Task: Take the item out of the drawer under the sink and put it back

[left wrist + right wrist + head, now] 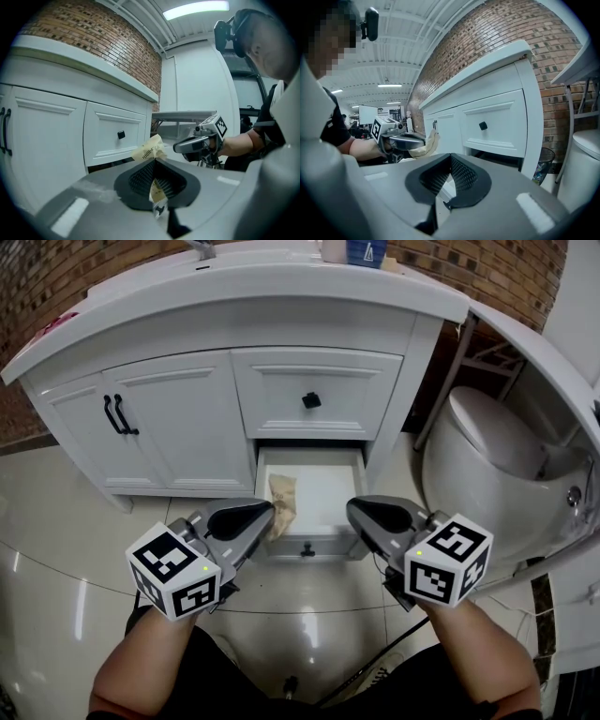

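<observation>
The bottom drawer (323, 486) of the white sink cabinet (187, 418) stands pulled open. My left gripper (266, 513) is shut on a crumpled tan packet (282, 503), which hangs over the drawer's left front part. In the left gripper view the packet (149, 151) sticks out past the shut jaws of that gripper (154, 165), with printed text on it. My right gripper (354, 510) hovers at the drawer's right front corner, shut with nothing in it. In the right gripper view its pads (461, 176) meet, and the left gripper (401, 140) with the packet (427, 144) shows beyond.
A shut upper drawer with a black knob (311, 400) sits above the open one. Two cabinet doors with black handles (117, 415) are to the left. A white toilet (506, 446) stands close on the right, a small bin (541, 164) beside the cabinet. The floor (75, 521) is glossy tile.
</observation>
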